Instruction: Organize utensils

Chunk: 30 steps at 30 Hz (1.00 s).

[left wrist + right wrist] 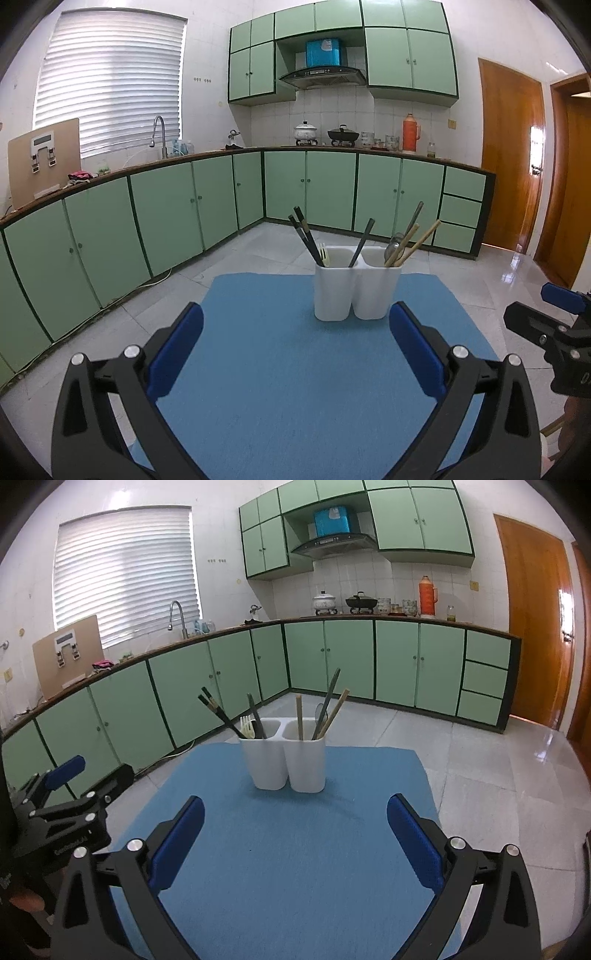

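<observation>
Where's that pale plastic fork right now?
The plastic fork stands in the left compartment of the white utensil holder on the blue mat, beside the dark chopsticks; both views show it ahead of the open jaws.

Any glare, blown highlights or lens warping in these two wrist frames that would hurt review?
Left wrist view: window blind blown out, counter edge bowed by the fisheye, white holder sharp. Right wrist view: glare on the floor tiles by the door, corners vignetted black, holder in focus.

Both my wrist cameras look forward, slightly down, over the blue mat [280, 369] toward the holder [356, 288]; left camera views from the left, right from the right, both near.
</observation>
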Available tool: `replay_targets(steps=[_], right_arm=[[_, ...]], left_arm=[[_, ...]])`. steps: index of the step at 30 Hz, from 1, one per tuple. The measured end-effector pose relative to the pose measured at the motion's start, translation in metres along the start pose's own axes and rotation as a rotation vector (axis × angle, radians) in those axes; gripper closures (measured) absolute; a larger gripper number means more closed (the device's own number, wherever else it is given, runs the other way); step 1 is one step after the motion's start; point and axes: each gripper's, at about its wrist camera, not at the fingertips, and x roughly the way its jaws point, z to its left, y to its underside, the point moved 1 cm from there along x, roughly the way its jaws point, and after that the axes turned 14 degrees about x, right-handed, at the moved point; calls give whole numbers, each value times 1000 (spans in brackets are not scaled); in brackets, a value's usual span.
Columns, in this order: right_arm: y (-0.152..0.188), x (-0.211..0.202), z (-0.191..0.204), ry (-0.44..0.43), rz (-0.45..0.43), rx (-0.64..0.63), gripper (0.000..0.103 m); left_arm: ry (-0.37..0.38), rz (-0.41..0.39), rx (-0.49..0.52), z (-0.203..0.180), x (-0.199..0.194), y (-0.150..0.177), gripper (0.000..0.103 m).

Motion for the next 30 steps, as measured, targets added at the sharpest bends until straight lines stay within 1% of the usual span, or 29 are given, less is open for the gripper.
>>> replay_targets(steps=[4,13,22,30], right_arm=[[0,-12,4,10,-13,-12,6],[-6,-41,12,-14,-66,-9,6],[-10,-54,16,-23,-85,-15,6],[-8,-61,25,-22,-98,-27,6]], left_arm=[[-3,-7,2,0,-11,-2,5],[8,-48,3,-2,-40,-8,5],[10,-85,-6,-1,-61,-12,5],[20,-99,-7,-5,-73,-14,5]])
